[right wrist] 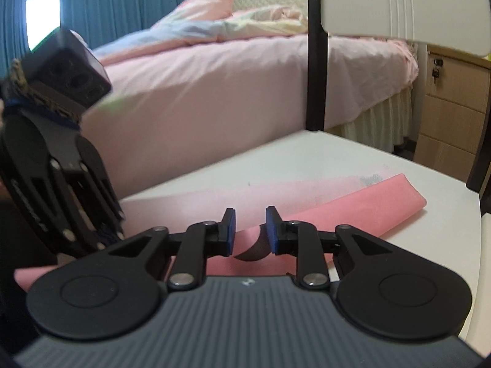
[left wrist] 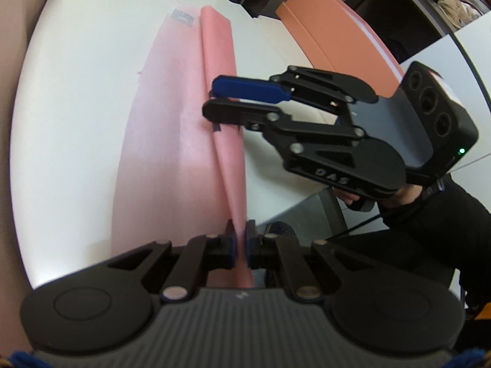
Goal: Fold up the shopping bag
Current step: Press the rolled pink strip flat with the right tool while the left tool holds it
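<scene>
A pink shopping bag lies as a long strip on the white table, with its right part folded up into a raised ridge. My left gripper is shut on the near end of that ridge. My right gripper reaches in from the right at the ridge's middle, its jaws slightly apart around the fold. In the right wrist view the right gripper is open over the bag, and the left gripper is at the left.
An orange folder stands behind the table at the right. A bed with pink sheets lies beyond the table. A black post and a wooden drawer unit stand at the right. The table edge is close on the near side.
</scene>
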A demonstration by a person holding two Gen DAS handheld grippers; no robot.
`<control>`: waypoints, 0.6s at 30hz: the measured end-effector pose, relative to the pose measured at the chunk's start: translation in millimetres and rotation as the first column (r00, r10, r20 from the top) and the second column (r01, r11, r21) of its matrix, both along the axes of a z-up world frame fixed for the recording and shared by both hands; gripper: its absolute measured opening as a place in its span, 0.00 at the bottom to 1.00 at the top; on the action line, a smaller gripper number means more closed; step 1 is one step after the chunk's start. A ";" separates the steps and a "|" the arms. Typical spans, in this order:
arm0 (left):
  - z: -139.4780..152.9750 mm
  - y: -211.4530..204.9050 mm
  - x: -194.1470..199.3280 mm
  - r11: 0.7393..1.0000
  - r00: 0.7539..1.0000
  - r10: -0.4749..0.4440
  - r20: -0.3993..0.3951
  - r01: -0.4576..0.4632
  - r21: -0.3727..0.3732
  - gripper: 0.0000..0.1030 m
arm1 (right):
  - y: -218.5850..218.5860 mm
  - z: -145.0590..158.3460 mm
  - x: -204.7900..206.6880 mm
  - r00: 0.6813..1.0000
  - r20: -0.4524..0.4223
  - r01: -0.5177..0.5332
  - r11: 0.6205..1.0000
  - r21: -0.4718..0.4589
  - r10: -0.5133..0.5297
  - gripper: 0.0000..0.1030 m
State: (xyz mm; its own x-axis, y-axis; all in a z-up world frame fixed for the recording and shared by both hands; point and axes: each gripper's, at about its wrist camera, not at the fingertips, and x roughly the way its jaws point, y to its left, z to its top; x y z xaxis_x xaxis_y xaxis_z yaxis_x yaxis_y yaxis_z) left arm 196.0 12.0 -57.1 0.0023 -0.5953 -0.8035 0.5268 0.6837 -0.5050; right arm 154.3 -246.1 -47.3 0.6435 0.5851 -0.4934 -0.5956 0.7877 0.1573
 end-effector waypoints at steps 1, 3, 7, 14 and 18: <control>0.2 0.4 0.4 1.000 1.000 0.001 0.009 -0.001 0.002 0.10 | 1.5 -1.8 2.8 1.000 -0.010 0.001 1.000 -0.006 -0.001 0.25; 4.0 -1.6 -2.6 1.000 0.998 -0.015 0.064 0.013 0.023 0.15 | 2.7 -5.6 8.1 0.999 -0.039 0.009 1.000 -0.010 -0.010 0.25; 15.8 -11.6 -18.0 0.994 0.968 -0.074 0.241 0.052 0.098 0.43 | 5.5 -12.4 16.5 0.995 -0.091 0.027 0.999 -0.040 -0.031 0.25; 30.6 -35.8 -57.2 0.970 0.840 -0.233 0.491 0.163 0.182 0.46 | 3.4 -7.4 8.7 0.989 -0.132 0.058 0.995 -0.084 -0.069 0.24; 37.2 -49.8 -90.8 0.945 0.743 -0.328 0.583 0.256 0.205 0.46 | -11.0 -4.5 -5.1 0.977 -0.173 0.109 0.991 -0.081 -0.122 0.24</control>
